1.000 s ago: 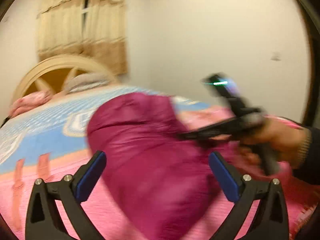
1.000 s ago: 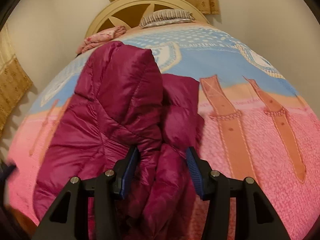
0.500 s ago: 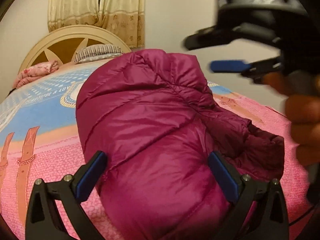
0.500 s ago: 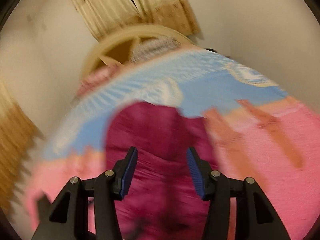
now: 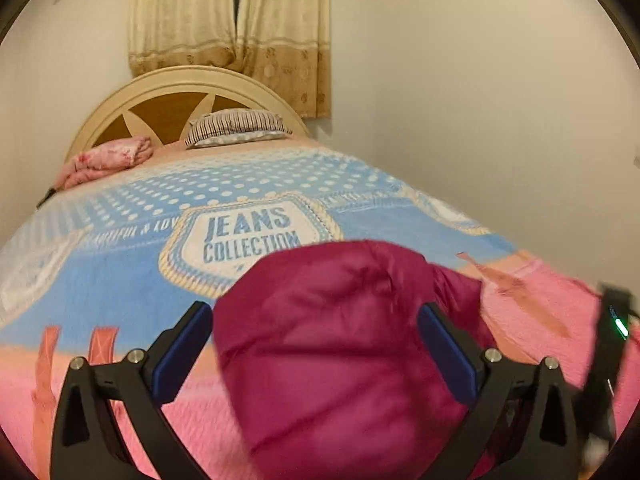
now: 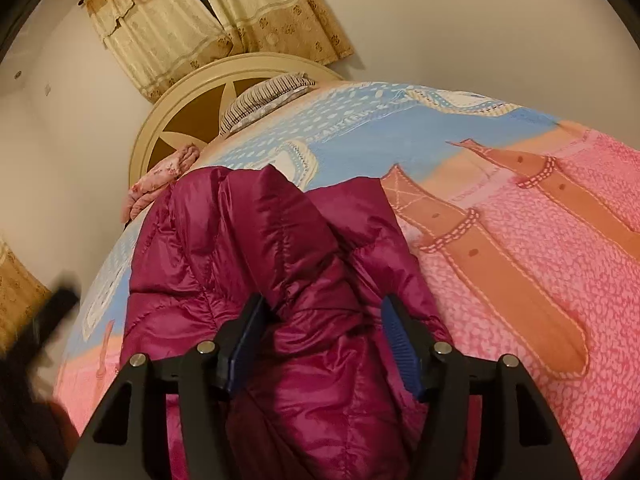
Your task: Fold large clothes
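A magenta puffer jacket (image 5: 340, 344) lies bundled on the bed's pink and blue blanket (image 5: 120, 280). My left gripper (image 5: 316, 344) is open wide, its blue pads on either side of the jacket's bulk, not pinching it. In the right wrist view the jacket (image 6: 256, 248) lies folded over itself. My right gripper (image 6: 320, 340) is partly open with a fold of jacket between its blue pads; I cannot tell whether the pads press it. The right gripper also shows at the right edge of the left wrist view (image 5: 612, 344), and the left gripper shows blurred in the right wrist view (image 6: 52, 320).
A cream headboard (image 5: 188, 92) stands at the far end with a striped pillow (image 5: 236, 128) and a folded pink cloth (image 5: 104, 160). Curtains (image 5: 232, 28) hang behind. A white wall (image 5: 480, 120) runs along the bed's right side.
The left gripper has dropped lower and the jacket now sits lower in its view. The right gripper has come down from the air back over the jacket's folded edge.
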`<action>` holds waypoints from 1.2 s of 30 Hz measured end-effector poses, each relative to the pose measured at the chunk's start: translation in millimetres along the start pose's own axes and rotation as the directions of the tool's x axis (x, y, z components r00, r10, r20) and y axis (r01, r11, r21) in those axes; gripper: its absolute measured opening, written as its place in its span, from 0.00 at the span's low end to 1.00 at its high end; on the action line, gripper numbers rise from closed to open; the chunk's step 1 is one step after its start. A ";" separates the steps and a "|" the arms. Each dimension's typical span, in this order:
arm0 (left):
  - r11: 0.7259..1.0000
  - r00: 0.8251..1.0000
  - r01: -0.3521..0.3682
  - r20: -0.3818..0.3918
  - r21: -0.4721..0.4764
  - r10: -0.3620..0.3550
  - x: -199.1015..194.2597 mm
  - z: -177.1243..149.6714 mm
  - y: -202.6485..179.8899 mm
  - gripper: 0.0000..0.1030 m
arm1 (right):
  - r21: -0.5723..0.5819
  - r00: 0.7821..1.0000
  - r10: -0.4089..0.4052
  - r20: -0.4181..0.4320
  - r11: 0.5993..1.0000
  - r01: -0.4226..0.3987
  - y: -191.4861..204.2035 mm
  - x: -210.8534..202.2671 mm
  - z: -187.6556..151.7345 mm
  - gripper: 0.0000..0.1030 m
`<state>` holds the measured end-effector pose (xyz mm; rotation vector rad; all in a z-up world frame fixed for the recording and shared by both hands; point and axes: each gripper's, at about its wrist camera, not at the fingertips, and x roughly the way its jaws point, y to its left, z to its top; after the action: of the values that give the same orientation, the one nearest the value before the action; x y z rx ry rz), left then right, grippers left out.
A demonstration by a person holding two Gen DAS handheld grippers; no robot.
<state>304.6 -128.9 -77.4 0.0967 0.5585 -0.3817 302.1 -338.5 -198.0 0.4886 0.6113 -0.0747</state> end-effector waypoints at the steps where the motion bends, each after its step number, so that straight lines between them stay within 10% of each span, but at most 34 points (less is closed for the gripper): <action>1: 1.000 1.000 -0.005 -0.012 0.020 0.005 9.2 2.5 -6.2 1.00 | 0.006 1.000 0.005 0.007 1.000 -0.005 -3.8 -1.5 -2.7 0.60; 11: 0.991 0.980 -0.029 -0.191 0.134 0.054 77.1 -19.4 -34.0 1.00 | 0.132 0.997 0.049 0.060 0.990 -0.056 -48.0 -9.9 -16.6 0.67; 36: 0.986 0.967 -0.046 -0.239 0.160 0.084 107.5 -36.7 -49.7 1.00 | 0.188 1.000 -0.011 -0.017 0.982 0.014 -53.0 13.6 -10.3 0.77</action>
<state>351.4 -203.0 -165.2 0.3125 0.7677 -0.3503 296.7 -379.6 -235.2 0.6691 0.6262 -0.1410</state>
